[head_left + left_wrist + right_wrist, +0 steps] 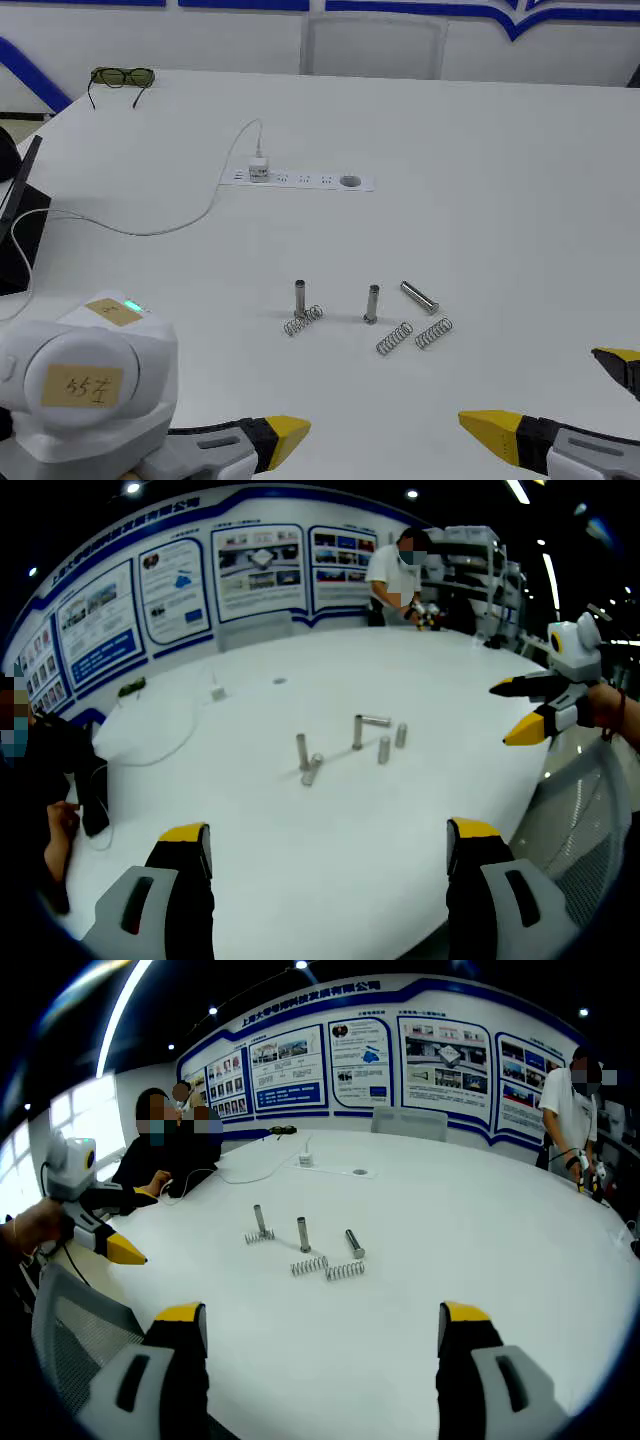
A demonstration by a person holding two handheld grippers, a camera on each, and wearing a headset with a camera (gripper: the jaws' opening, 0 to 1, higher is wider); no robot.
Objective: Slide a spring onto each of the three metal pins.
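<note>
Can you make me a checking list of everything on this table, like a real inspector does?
Surface: white table, smooth, no spills seen.
Job's things: left pin and middle pin stand upright; right pin lies on its side. Left spring, middle spring and right spring lie loose, none on a pin yet.
Clutter: glasses at the far left corner; dark device at the left edge.
Grippers: left gripper open, holding nothing; right gripper open, holding nothing.
Cables: white cable runs from a charger in the power strip toward the left edge.
Surroundings: posters on the wall, a chair, a person standing.
</note>
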